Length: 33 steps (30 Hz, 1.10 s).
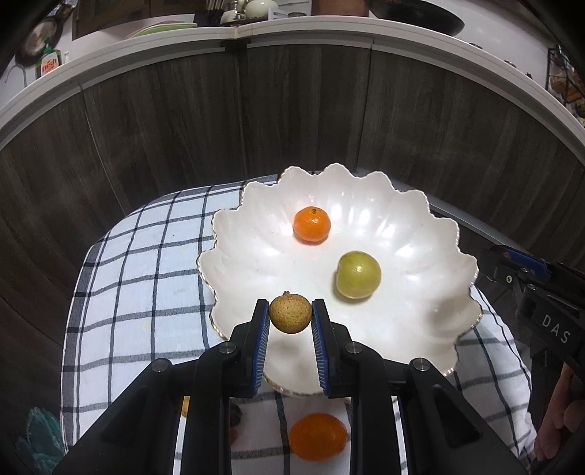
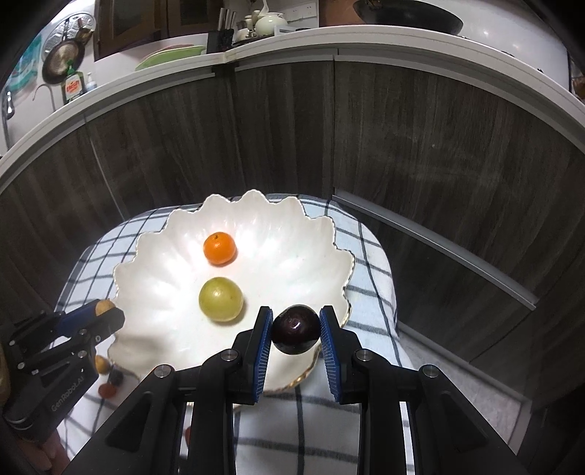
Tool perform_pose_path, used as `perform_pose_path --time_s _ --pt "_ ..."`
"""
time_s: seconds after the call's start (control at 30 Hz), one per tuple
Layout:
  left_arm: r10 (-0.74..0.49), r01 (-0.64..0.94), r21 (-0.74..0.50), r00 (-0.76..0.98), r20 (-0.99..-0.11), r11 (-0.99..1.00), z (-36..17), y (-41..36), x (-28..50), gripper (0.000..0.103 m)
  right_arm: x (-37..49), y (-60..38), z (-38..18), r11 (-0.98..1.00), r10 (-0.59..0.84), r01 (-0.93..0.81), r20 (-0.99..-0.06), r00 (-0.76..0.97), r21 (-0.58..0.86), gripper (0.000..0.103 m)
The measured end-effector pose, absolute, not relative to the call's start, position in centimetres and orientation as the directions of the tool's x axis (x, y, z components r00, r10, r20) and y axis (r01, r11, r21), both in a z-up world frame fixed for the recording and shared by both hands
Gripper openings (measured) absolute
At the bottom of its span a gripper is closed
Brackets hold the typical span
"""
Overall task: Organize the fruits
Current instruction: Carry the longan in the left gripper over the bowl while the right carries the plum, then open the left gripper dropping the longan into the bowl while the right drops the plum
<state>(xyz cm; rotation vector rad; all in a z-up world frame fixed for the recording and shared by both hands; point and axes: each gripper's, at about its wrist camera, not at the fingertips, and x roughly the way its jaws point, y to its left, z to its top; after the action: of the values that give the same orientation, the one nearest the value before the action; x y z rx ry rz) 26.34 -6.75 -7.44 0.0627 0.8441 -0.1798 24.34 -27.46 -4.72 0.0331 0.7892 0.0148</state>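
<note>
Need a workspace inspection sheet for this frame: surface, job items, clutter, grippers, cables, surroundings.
Surface: checked cloth covering a small table.
Job's things: scalloped white bowl holding a small orange and a green fruit; another orange fruit and a few small fruits on the cloth in front of the bowl.
Clutter: nothing seen.
Grippers: left gripper shut on a brown speckled fruit over the bowl's near rim; right gripper shut on a dark plum likewise.
Cables: nothing seen.
Surroundings: dark wood cabinet fronts, white counter with dishes and a soap bottle.
</note>
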Motion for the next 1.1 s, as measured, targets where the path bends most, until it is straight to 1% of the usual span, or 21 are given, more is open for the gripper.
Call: perform_pose_path --time_s 0.5,0.57,0.63,0.67,0.7,0.73,0.8,0.83,0.87,0.9,0.97,1.1 --pt "-0.102 0.140 -0.016 0.635 -0.766 0.990 -8.3 -6.1 29.2 0.024 27.4 -27.3 -6.0 0.999 0.022 0.016 -0.738 0.674 0.045 0.028" --pt "-0.100 0.134 -0.018 0.636 -0.765 0.991 -8.2 -6.1 29.3 0.028 27.8 -27.2 -6.1 0.999 0.026 0.011 -0.744 0.668 0.044 0.028" --pt "-0.099 0.127 -0.021 0.643 -0.760 0.992 -8.0 -6.0 29.2 0.048 28.0 -27.1 -6.2 0.999 0.035 -0.001 -0.749 0.662 0.046 0.028" --pt "-0.094 0.122 -0.018 0.650 -0.754 0.992 -7.9 -6.0 29.1 0.051 28.1 -27.1 -6.2 0.999 0.035 -0.003 -0.749 0.662 0.044 0.029" --pt "-0.087 0.119 -0.012 0.656 -0.750 0.993 -7.7 -5.9 29.1 0.052 28.2 -27.0 -6.2 0.999 0.035 -0.005 -0.749 0.661 0.042 0.030" --pt "-0.079 0.115 -0.004 0.658 -0.749 0.993 -7.7 -5.9 29.1 0.052 28.2 -27.0 -6.1 0.999 0.035 -0.007 -0.749 0.661 0.041 0.033" --pt "-0.068 0.108 0.004 0.659 -0.749 0.994 -7.5 -5.8 29.1 0.053 28.2 -27.0 -6.0 0.999 0.029 -0.002 -0.744 0.667 0.037 0.051" --pt "-0.067 0.106 0.005 0.659 -0.749 0.994 -7.5 -5.7 29.2 0.057 28.1 -27.0 -5.9 0.999 0.022 0.002 -0.739 0.674 0.032 0.056" --pt "-0.061 0.100 0.007 0.662 -0.747 0.995 -7.4 -5.6 29.1 0.060 28.0 -27.0 -5.8 1.000 0.016 0.005 -0.733 0.680 0.026 0.062" --pt "-0.056 0.093 0.009 0.667 -0.743 0.996 -7.2 -5.5 29.0 0.064 27.9 -26.9 -5.6 1.000 0.009 0.006 -0.727 0.686 0.018 0.066" --pt "-0.050 0.086 0.010 0.674 -0.737 0.996 -7.0 -5.2 28.9 0.067 27.8 -26.7 -5.4 1.000 -0.003 0.006 -0.718 0.696 0.002 0.067" --pt "-0.040 0.078 0.018 0.680 -0.732 0.997 -6.5 -4.9 28.7 0.068 27.6 -26.2 -5.0 1.000 -0.006 -0.003 -0.709 0.706 -0.012 0.067"
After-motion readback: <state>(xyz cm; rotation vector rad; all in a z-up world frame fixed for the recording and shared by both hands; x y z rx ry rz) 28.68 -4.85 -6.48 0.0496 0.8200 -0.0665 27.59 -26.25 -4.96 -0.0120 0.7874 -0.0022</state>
